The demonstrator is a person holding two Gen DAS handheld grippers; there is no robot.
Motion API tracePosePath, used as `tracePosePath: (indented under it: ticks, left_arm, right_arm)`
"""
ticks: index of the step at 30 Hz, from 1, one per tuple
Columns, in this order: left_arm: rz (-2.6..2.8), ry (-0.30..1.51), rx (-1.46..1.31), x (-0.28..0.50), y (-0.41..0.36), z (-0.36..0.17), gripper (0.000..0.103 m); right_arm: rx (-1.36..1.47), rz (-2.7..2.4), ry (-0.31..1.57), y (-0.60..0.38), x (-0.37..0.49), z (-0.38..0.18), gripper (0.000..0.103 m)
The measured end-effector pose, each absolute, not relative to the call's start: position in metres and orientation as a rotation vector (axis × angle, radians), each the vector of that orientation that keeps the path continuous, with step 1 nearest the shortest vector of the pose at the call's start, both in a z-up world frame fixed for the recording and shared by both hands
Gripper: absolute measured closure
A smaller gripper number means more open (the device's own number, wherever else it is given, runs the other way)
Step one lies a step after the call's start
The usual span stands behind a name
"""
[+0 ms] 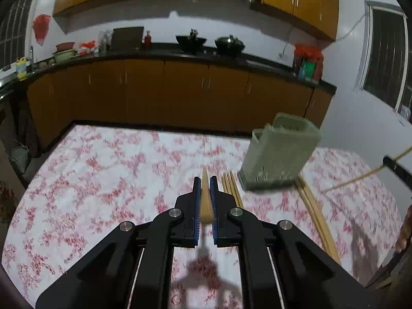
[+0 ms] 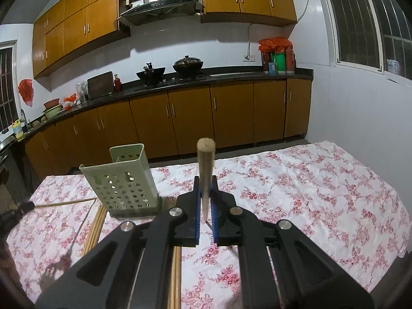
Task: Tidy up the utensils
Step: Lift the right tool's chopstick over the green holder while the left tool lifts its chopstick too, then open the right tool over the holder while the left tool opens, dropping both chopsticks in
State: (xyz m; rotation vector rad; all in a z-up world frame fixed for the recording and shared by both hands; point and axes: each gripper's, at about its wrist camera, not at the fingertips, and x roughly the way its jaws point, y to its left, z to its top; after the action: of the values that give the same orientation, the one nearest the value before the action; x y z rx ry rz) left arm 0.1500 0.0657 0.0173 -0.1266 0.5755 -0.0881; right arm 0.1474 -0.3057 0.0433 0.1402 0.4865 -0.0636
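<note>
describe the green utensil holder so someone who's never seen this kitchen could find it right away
Start at the table with the pink floral cloth in front of the brown cabinets. Near its left part stands the pale green utensil holder, an upright plastic box with a perforated front and open top compartments. It is the only standing thing there; the loose chopsticks around it lie flat.

I see a pale green perforated utensil holder (image 2: 127, 180) upright on the floral tablecloth, with loose wooden chopsticks (image 1: 233, 188) lying flat beside its base.
</note>
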Motion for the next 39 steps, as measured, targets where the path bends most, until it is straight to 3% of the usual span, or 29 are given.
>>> tracePosePath:
  ticks: [5, 15, 24, 29, 39]
  left_arm:
    - [-0.078, 0.532, -0.161, 0.156, 0.07, 0.033, 0.096]
    - [-0.132, 0.252, -0.252, 0.151, 0.069, 0.131, 0.096]
    - [-0.136, 0.068, -0.28, 0.157, 0.034, 0.17, 0.096]
    - [-0.155, 0.064, -0.245, 0.176, 0.008, 0.163, 0.096]
    - [-0.217, 0.256, -0.246, 0.216, -0.013, 0.103, 0.094]
  right_arm:
    - [0.145, -0.057, 0.459, -0.306, 0.149, 0.054, 0.095]
    - [0.269, 0.044, 0.231, -0.31, 0.153, 0.144, 0.095]
    - [0.238, 0.168, 0.258, -0.279, 0.171, 0.161, 0.095]
    - [0.195, 0.183, 0.356, -0.261, 0.196, 0.151, 0.095]
    - [0.195, 0.188, 0.458, -0.245, 0.229, 0.122, 0.091]
